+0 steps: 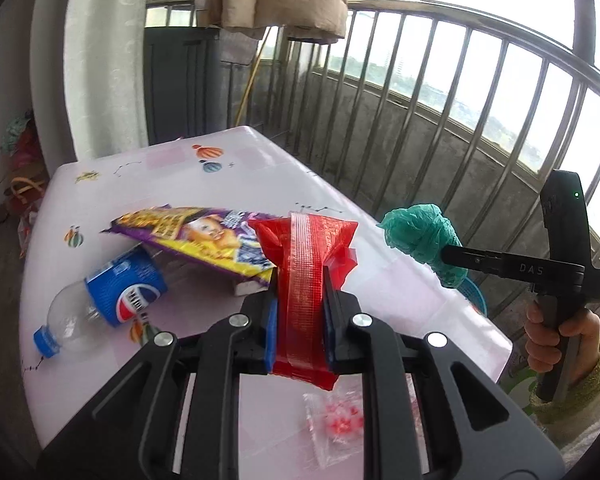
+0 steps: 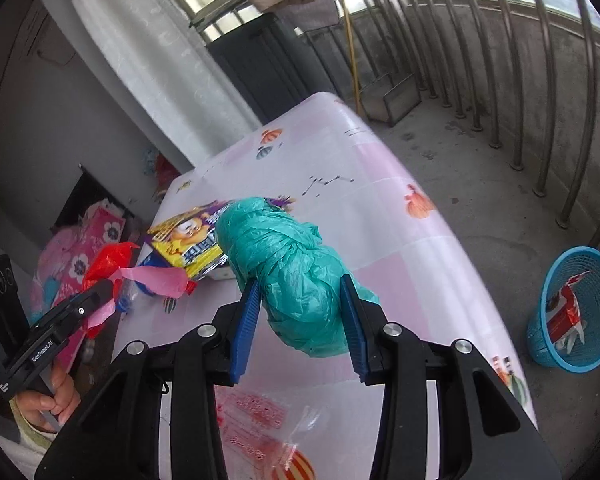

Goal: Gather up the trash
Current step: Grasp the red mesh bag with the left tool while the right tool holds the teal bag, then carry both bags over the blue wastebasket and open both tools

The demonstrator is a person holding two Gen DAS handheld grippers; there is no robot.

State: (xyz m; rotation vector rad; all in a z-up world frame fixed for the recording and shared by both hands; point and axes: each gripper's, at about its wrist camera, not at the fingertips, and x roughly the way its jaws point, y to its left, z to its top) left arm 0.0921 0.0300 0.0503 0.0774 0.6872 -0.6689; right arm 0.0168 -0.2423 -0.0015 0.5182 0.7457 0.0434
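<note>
Carry step. Left gripper is clamped on a red wrapper, right gripper on a balled green bag; both are lifted above the table. Next, probably: swing right and release over the blue basket on the floor.

two grippers, one red wrapper, one green bag, one purple-and-yellow snack packet, one plastic bottle, one blue basket, and clear wrappers, perhaps two.
</note>
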